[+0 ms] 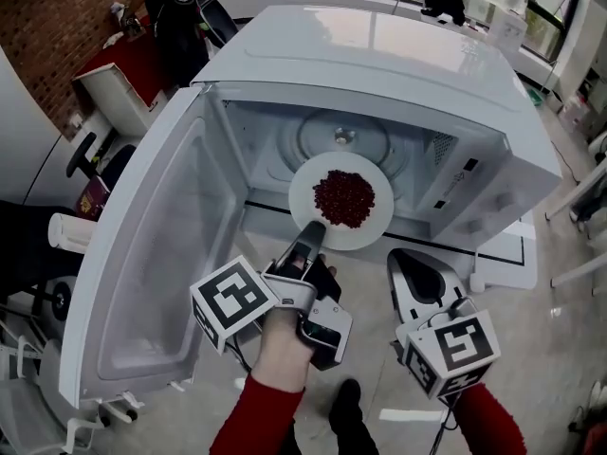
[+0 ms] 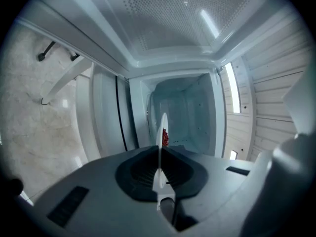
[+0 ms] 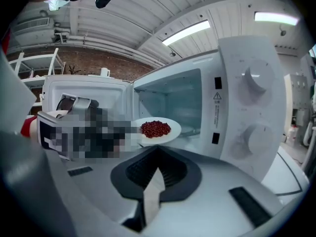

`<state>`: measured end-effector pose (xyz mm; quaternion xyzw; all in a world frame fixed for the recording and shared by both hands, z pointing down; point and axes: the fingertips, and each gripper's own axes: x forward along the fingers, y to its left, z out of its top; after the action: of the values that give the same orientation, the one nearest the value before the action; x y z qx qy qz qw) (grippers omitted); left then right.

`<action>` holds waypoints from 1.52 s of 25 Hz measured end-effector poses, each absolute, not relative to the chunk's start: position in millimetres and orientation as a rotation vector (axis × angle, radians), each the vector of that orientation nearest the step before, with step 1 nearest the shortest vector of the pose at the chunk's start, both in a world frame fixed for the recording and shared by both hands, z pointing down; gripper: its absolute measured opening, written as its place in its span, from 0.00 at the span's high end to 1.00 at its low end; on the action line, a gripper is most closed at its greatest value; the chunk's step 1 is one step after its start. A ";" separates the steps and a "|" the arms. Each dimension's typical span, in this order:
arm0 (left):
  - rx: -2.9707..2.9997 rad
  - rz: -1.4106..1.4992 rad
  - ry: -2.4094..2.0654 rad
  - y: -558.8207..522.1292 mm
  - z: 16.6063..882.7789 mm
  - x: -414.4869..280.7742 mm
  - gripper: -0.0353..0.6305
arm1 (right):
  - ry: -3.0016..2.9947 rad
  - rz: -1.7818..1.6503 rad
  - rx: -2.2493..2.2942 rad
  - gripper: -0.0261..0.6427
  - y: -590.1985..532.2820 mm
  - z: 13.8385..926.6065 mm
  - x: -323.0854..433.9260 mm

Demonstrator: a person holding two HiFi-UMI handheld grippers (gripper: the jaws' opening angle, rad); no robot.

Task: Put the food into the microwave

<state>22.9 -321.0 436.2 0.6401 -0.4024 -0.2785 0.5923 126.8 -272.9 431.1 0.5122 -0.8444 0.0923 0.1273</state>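
A white plate (image 1: 341, 200) heaped with red beans (image 1: 343, 197) hangs level in front of the open microwave (image 1: 379, 55), at the mouth of its cavity. My left gripper (image 1: 311, 233) is shut on the plate's near rim. In the left gripper view the plate (image 2: 161, 132) shows edge-on between the jaws, with the beans (image 2: 165, 137) just beyond and the cavity behind. My right gripper (image 1: 420, 275) hovers to the right of the plate and below it, jaws together and holding nothing. The right gripper view shows the plate (image 3: 157, 131) ahead, at the cavity's opening.
The microwave door (image 1: 152, 254) is swung wide open to the left. A glass turntable (image 1: 341, 140) lies on the cavity floor. The control panel with two knobs (image 3: 249, 107) is on the microwave's right. Chairs and shelving stand at the far left (image 1: 104, 93).
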 end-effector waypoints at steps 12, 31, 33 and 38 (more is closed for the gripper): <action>1.443 -0.632 -0.997 -371.3 437.1 22.4 0.91 | -2.444 0.190 1.409 0.94 -310.5 419.5 109.7; 1.409 -0.590 -1.063 -441.2 425.3 30.4 0.91 | -2.402 0.157 1.437 0.94 -346.1 404.2 113.1; 1.411 -0.581 -1.074 -446.2 426.2 30.8 0.91 | -2.401 0.154 1.439 0.94 -349.1 402.3 114.2; 1.415 -0.574 -1.079 -456.1 426.2 32.2 0.91 | -2.386 0.134 1.440 0.94 -357.1 401.6 114.7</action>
<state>32.2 -456.1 426.2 0.6089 -0.4641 -0.2471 0.5940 114.7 -357.1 401.6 0.5082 -0.8419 0.0472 0.1751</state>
